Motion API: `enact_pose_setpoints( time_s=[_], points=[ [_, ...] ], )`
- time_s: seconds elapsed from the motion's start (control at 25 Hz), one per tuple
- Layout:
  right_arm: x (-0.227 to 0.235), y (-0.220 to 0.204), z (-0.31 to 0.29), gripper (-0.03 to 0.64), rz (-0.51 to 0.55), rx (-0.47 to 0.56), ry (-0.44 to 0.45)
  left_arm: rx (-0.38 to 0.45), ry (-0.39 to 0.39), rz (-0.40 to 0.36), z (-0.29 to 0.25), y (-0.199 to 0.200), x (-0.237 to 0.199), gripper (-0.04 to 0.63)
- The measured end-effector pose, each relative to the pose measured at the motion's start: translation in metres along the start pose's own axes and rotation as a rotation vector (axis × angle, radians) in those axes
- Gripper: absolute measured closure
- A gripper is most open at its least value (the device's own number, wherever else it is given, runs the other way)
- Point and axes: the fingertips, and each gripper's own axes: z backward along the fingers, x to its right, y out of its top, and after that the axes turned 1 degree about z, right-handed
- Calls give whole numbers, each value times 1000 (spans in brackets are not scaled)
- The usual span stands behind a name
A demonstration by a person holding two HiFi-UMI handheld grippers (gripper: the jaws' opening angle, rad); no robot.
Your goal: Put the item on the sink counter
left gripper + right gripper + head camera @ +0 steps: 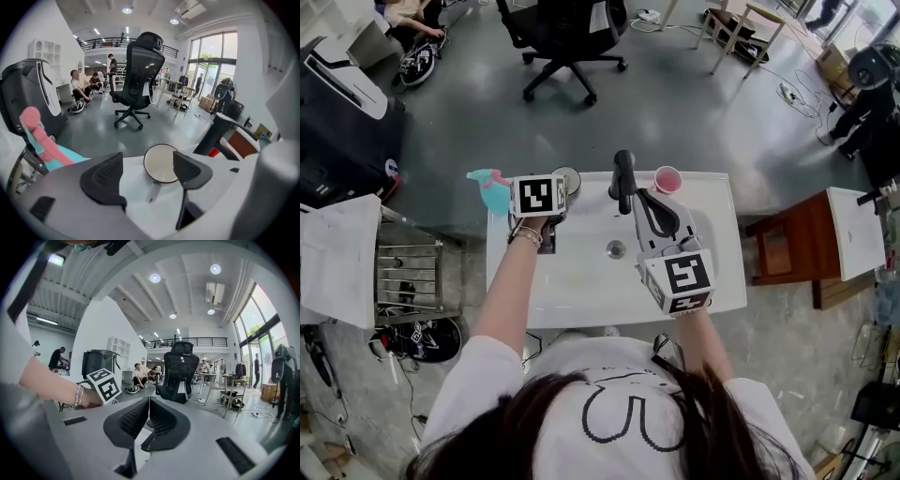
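Note:
A white enamel mug [566, 178] with a dark rim stands upright on the back left of the white sink counter [717, 272]. In the left gripper view the mug [161, 164] sits just beyond the jaws, its handle turned toward the camera. My left gripper [551, 193] [150, 169] is open above the counter, and its pads do not touch the mug. My right gripper [645, 208] [149, 406] hovers over the basin beside the black faucet [623, 178]. Its jaws are shut with nothing between them.
A teal spray bottle [492, 187] with a pink trigger stands left of the mug. A pink cup [667, 178] sits at the back right of the counter. A metal rack [408, 277] is to the left, a wooden stand [792, 244] to the right, and an office chair [567, 33] beyond.

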Motion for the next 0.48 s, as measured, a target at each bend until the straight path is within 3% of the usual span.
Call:
enact_pose_setpoints(
  time_s=[0.48],
  points=[
    [-13,20,41,588,35,62,49,157,21,16,76,2,17,267]
  ],
)
